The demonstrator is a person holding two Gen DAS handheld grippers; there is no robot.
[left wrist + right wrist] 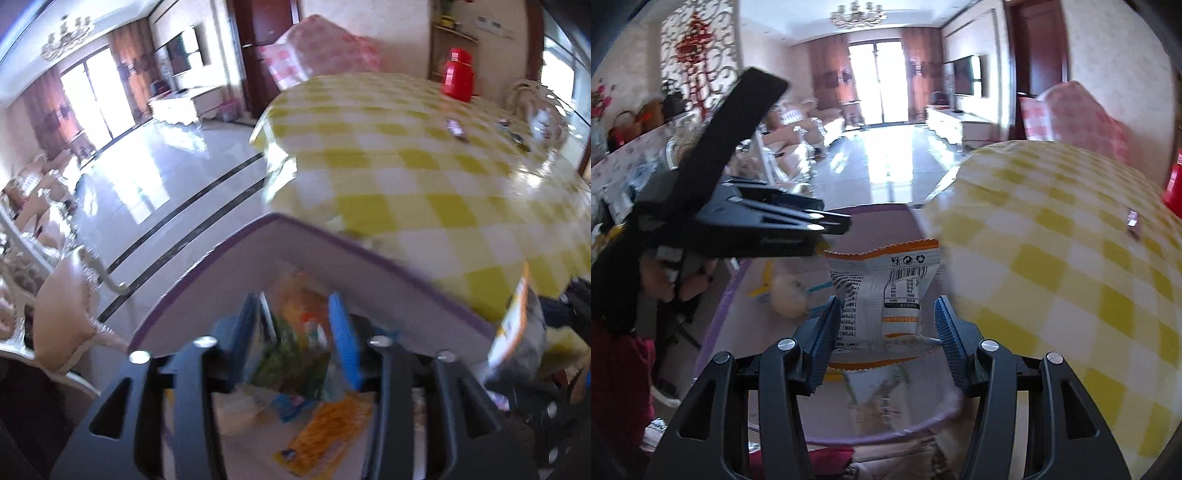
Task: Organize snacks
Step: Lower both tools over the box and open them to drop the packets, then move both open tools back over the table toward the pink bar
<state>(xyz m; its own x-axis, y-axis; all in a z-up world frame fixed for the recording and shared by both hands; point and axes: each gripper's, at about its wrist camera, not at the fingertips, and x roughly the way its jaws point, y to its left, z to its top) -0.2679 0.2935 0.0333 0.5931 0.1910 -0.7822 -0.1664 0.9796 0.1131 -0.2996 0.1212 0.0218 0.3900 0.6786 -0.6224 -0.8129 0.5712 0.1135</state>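
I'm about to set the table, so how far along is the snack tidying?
Done: several packets already lie inside the purple-rimmed box. In hand: the right gripper has a white and orange packet between its fingers over the box; the left gripper has a green and orange packet between its fingers, grip unclear. Left: two small wrapped items on the checked tablecloth.

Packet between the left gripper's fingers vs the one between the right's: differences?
Colour: the left packet is orange and green; the right packet is white-grey with orange serrated edges.
Legibility: the right packet shows a barcode and a print panel; the left packet is too blurred to read.
Shared: each sits between the blue pads of its hand-held gripper (left, right), over the purple-rimmed box.
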